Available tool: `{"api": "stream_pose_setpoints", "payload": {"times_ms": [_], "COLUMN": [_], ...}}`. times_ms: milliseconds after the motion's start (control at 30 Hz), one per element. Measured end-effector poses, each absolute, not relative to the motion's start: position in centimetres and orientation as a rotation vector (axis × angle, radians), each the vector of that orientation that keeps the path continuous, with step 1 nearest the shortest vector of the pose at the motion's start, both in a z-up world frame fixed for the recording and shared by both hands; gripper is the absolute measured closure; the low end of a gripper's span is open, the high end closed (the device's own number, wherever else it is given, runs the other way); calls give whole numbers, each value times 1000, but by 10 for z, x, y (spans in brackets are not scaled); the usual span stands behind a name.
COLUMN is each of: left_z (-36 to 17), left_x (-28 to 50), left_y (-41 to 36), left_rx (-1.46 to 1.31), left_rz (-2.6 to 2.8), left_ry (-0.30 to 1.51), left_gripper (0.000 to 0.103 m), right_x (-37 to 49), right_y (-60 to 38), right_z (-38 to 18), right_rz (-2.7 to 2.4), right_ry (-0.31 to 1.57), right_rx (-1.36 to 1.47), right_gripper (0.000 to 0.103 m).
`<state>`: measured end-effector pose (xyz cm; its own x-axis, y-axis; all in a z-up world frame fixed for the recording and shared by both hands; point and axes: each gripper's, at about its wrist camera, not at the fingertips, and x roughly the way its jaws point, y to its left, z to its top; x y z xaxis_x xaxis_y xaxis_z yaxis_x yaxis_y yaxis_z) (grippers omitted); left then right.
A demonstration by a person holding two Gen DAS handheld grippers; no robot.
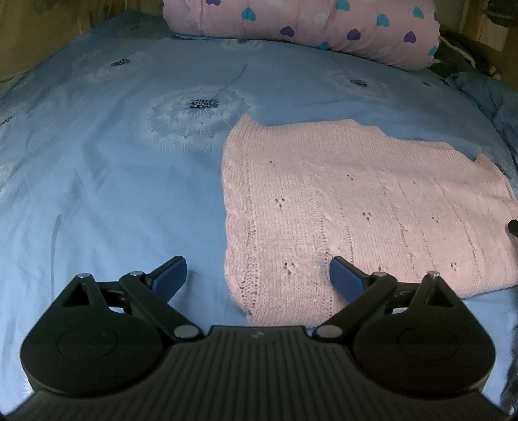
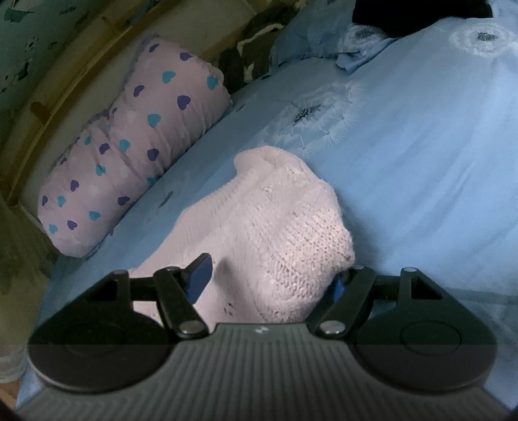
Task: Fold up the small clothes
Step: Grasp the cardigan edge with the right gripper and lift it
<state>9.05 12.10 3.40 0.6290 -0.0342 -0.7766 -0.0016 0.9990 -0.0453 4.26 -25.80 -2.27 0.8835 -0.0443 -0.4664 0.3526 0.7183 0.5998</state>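
A pink knitted garment (image 1: 356, 200) lies folded flat on the blue bedsheet (image 1: 113, 162). My left gripper (image 1: 257, 264) hovers open over its near left corner; one blue pad is above the sheet, the other above the knit, and neither grips anything. In the right wrist view a raised bunch of the same garment (image 2: 291, 226) sits between the jaws of my right gripper (image 2: 272, 272). The jaws stand wide: a shadowed gap separates the left pad from the knit, and the fabric mostly hides the right pad.
A pink pillow with blue and purple hearts (image 1: 307, 26) (image 2: 136, 155) lies along the bed's far edge by a wooden frame (image 2: 64, 84). Dark clothing (image 2: 252, 42) is piled beyond the pillow. A rumpled blue cover (image 2: 310, 39) lies beside it.
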Motion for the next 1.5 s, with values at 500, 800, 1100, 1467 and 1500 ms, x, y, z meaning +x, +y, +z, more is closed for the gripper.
{"api": "stream_pose_setpoints", "payload": {"times_ms": [500, 800, 1100, 1467, 1500], "left_z": [34, 33, 32, 34, 34], "left_x": [92, 93, 94, 95, 95], "left_y": [122, 121, 120, 120, 120], "left_rx": [-48, -50, -48, -48, -50], "left_rz": [-19, -18, -16, -13, -12], "left_ry": [895, 897, 897, 890, 890], "left_gripper": [6, 5, 5, 5, 5], "right_x": [47, 47, 48, 52, 53], "right_y": [-266, -270, -277, -277, -278], "right_z": [-24, -27, -28, -29, -29], "right_rz": [-238, -241, -208, -200, -199], "right_ry": [442, 451, 458, 433, 435], "right_rx": [793, 795, 853, 875, 884], "right_gripper": [44, 68, 67, 64, 63]}}
